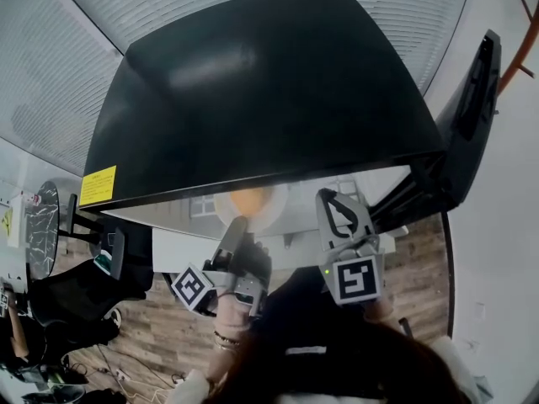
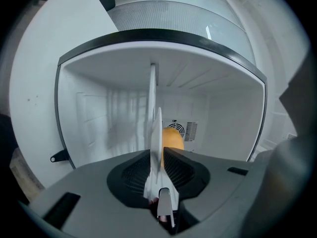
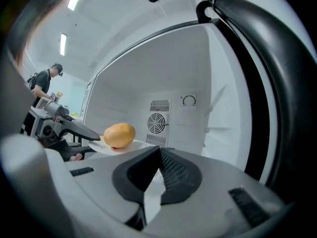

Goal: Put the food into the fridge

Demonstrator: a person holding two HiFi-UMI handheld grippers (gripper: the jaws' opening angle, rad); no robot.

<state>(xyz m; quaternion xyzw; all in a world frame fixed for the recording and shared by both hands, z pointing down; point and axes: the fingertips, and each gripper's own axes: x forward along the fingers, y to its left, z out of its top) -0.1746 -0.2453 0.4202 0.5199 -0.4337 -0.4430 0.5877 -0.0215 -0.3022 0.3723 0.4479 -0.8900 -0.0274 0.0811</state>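
A small black-topped fridge [image 1: 253,91] stands with its door [image 1: 472,116] swung out to the right. My left gripper [image 1: 237,232] is shut on the rim of a white plate [image 1: 268,213] that carries a round orange-yellow food [image 1: 250,199], held at the fridge's mouth. The left gripper view shows the plate [image 2: 155,128] edge-on between the jaws, the food [image 2: 172,139] behind it. From the right gripper view, the food [image 3: 119,135] lies on the plate [image 3: 130,146] just inside the white compartment. My right gripper [image 1: 335,207] hovers beside the plate, jaws together and holding nothing.
The fridge's inside is white, with a fan vent [image 3: 158,120] and a dial [image 3: 188,100] on the back wall. The open door [image 3: 277,88] borders my right gripper. A person [image 3: 47,86] stands far off at the left. Wood floor [image 1: 421,259] lies below.
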